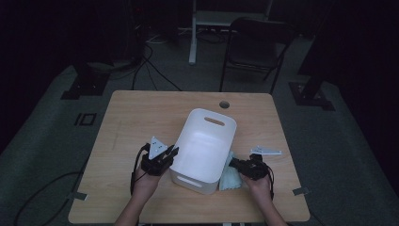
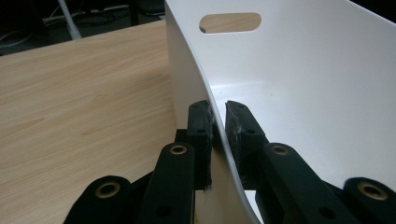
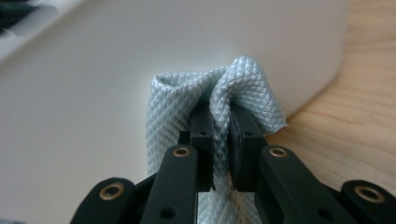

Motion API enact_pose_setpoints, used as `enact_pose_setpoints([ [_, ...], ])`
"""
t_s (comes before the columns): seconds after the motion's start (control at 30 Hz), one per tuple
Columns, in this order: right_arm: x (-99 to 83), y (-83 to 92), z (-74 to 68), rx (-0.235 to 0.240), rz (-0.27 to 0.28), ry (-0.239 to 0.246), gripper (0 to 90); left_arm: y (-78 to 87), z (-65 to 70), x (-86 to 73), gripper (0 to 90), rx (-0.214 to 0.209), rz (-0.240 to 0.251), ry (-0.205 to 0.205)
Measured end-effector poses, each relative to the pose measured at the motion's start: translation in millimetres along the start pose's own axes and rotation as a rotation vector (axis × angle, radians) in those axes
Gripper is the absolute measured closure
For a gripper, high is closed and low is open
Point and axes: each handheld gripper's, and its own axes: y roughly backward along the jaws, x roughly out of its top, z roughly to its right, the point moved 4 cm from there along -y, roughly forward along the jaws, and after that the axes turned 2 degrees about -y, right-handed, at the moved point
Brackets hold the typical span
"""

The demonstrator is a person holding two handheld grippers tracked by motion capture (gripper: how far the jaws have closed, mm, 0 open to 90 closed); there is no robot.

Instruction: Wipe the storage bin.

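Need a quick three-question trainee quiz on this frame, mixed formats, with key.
1. True or false: the left gripper is clamped on the wall of the white bin.
2. What does the right gripper hold? A) light blue cloth B) the bin's handle slot C) nothing
3. Fill in: the cloth sits ____ the bin, against its side.

Key:
1. True; one jaw stands on each side of the wall.
2. A
3. outside
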Motion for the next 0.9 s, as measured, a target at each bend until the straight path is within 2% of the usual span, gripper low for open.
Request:
enact_pose_setpoints([
  [0.27, -11.0, -16.4, 16.8, -0.044, -0.069, -0.030, 82.1, 0.2, 0.2, -0.1, 80.7, 0.020, -0.001, 0.011],
  [0.37, -10.3, -14.4, 15.2, -0.044, -0.075, -0.032, 82.1, 0.2, 0.8, -0.3, 80.8, 0.039, -0.001, 0.025],
  [0.53, -7.4, 4.7, -5.6, 0.033, -0.052, 0.011, 81.8, 0.2, 1.4, -0.1, 80.8, 0.048, -0.006, 0.032],
  [0.63, -3.3, 22.1, -22.9, 0.089, -0.005, 0.043, 81.8, -0.1, 2.3, 0.1, 80.8, 0.046, -0.007, 0.032],
  [0.73, 6.0, 38.0, -37.9, 0.129, 0.072, 0.072, 81.7, -0.6, 3.1, 0.1, 80.8, 0.039, -0.004, 0.033],
  [0.77, 8.9, 41.1, -41.1, 0.132, 0.087, 0.077, 81.7, -0.8, 3.6, 0.3, 80.8, 0.035, -0.005, 0.032],
  [0.83, 11.0, 40.8, -44.3, 0.103, 0.078, 0.106, 81.7, -1.2, 4.0, 0.5, 80.9, 0.023, -0.005, 0.030],
  [0.9, 9.9, 36.5, -44.6, 0.097, 0.073, 0.089, 81.7, -1.3, 3.9, 0.7, 80.8, 0.016, -0.009, 0.019],
])
